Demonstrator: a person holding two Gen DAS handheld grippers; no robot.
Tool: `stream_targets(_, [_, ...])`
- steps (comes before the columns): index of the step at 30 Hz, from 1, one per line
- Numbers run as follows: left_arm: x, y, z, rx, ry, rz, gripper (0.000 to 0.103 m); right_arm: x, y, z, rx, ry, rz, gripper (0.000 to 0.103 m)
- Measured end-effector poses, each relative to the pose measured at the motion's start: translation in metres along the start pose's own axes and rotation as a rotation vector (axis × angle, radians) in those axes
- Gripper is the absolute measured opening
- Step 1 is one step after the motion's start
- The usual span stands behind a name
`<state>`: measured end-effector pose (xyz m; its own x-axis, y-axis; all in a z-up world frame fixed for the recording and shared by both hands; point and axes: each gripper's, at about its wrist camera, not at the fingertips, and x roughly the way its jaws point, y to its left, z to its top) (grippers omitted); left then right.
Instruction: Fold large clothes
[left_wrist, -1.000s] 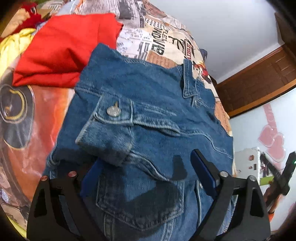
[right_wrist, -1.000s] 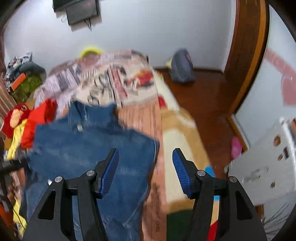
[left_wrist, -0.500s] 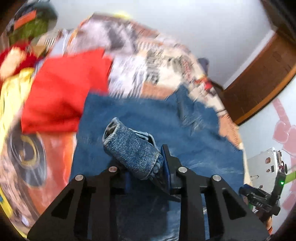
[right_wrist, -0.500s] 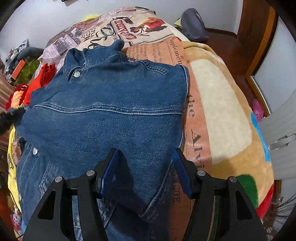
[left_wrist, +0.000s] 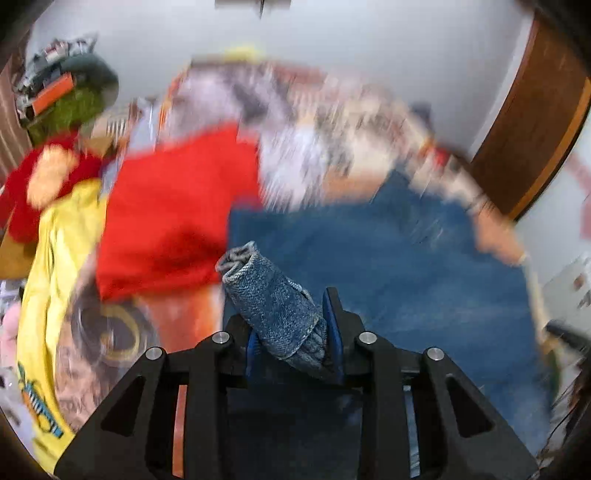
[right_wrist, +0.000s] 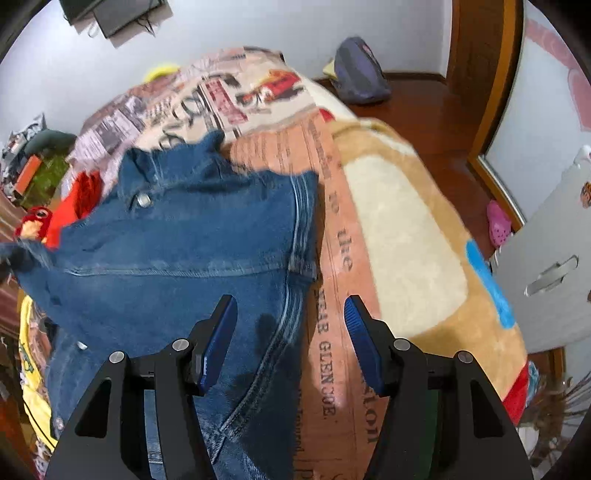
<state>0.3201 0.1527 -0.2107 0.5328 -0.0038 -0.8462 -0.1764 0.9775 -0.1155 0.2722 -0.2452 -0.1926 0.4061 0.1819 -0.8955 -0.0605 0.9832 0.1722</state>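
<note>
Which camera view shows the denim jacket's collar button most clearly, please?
The right wrist view: the denim jacket lies fairly sharp there, its metal collar button plainly visible. The left wrist view is motion-blurred, showing only smeared blue denim and the cuff pinched in the left gripper.

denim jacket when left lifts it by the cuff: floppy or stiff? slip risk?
The denim jacket probably drapes but heavily: it lies in broad folds. The cuff looks thick and bunched in the left gripper, so slipping seems unlikely. The right gripper is open, so the rest likely trails.
</note>
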Motion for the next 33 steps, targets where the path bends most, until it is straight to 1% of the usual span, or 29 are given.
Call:
stream_targets(1, [0.012,0.007,-0.009,-0.004,0.051,0.003,0.036,0.005,0.002,-0.003,-0.006,0.015,0.002,0.056])
stream_targets(2, [0.021,0.015,-0.018,-0.014,0.093,-0.006,0.043,0.007,0.004,-0.005,-0.013,0.023,-0.001,0.056])
stream_targets(3, [0.026,0.022,-0.025,-0.029,0.117,-0.017,0.047,0.010,0.006,-0.007,-0.023,0.031,-0.008,0.056])
stream_targets(4, [0.027,0.032,-0.031,-0.051,0.125,-0.025,0.056,0.012,0.007,-0.008,-0.031,0.034,-0.015,0.056])
stream_targets(5, [0.026,0.036,-0.035,-0.065,0.122,-0.026,0.062,0.012,0.007,-0.008,-0.036,0.034,-0.019,0.056])
stream_targets(7, [0.019,0.049,-0.035,-0.097,0.112,-0.054,0.068,0.012,0.006,-0.005,-0.034,0.033,-0.019,0.056])
stream_targets(9, [0.012,0.058,-0.029,-0.108,0.096,-0.061,0.068,0.011,0.003,-0.001,-0.024,0.030,-0.017,0.056])
stream_targets(12, [0.003,0.069,-0.014,-0.102,0.050,0.007,0.068,0.007,-0.001,0.010,-0.001,0.011,-0.010,0.056])
stream_targets(13, [0.002,0.074,-0.008,-0.107,0.041,0.010,0.068,0.006,0.000,0.012,0.004,0.003,-0.007,0.056])
stream_targets(17, [0.006,0.083,0.021,-0.122,0.018,-0.040,0.068,0.003,-0.001,0.025,0.023,-0.023,-0.001,0.056])
stream_targets(19, [0.011,0.085,0.032,-0.130,0.022,-0.075,0.068,0.005,-0.002,0.031,0.028,-0.027,-0.005,0.056])
stream_targets(21, [0.019,0.083,0.041,-0.142,0.030,-0.139,0.068,0.009,-0.001,0.037,0.032,-0.025,-0.006,0.056])
stream_targets(23, [0.034,0.083,0.048,-0.149,0.055,-0.180,0.068,0.015,-0.003,0.041,0.040,-0.018,0.006,0.056])
stream_targets(25, [0.053,0.082,0.050,-0.155,0.101,-0.188,0.068,0.025,-0.005,0.044,0.057,0.002,0.019,0.056])
stream_targets(28, [0.084,0.085,0.043,-0.188,0.182,-0.234,0.068,0.041,-0.012,0.046,0.088,0.039,0.030,0.056])
stream_targets(29, [0.090,0.087,0.040,-0.200,0.198,-0.246,0.068,0.046,-0.014,0.046,0.099,0.056,0.038,0.056])
stream_targets(33, [0.113,0.096,0.033,-0.283,0.246,-0.327,0.068,0.064,-0.024,0.046,0.157,0.104,0.113,0.057])
